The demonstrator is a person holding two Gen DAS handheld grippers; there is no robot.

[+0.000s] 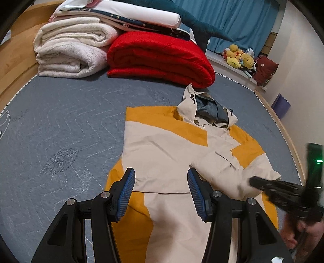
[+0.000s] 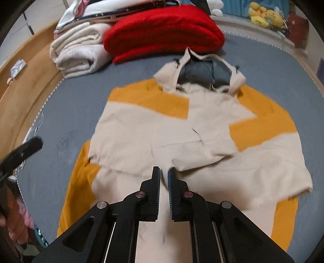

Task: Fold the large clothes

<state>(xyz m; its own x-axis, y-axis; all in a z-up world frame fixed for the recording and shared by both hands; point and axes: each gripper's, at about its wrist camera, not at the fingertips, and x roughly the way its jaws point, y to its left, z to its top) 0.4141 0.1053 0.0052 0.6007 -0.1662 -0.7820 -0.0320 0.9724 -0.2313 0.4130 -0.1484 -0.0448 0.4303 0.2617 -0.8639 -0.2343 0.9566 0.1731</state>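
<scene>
A cream and mustard hooded jacket [image 1: 162, 145] [image 2: 141, 131] lies flat on a grey quilted mattress [image 1: 60, 125] [image 2: 70, 97]. Its grey-lined hood [image 1: 208, 111] [image 2: 202, 72] points toward the far end. Both sleeves lie folded in across the front. My left gripper [image 1: 161, 172] hovers over the lower part of the jacket, its blue pads [image 1: 127, 194] wide apart with nothing between them. My right gripper [image 2: 164, 170] hangs over the jacket's middle, its jaws a narrow gap apart and empty. In the left wrist view it shows as a blurred black shape [image 1: 263, 186] over the right sleeve.
A folded red blanket [image 1: 158, 58] [image 2: 162, 28] and folded white blankets [image 1: 70, 54] [image 2: 79, 52] are stacked at the mattress's far end. A wooden bed frame [image 1: 18, 60] [image 2: 30, 85] borders the left side. Yellow plush toys [image 1: 239, 56] sit on a ledge by blue curtains [image 1: 232, 18].
</scene>
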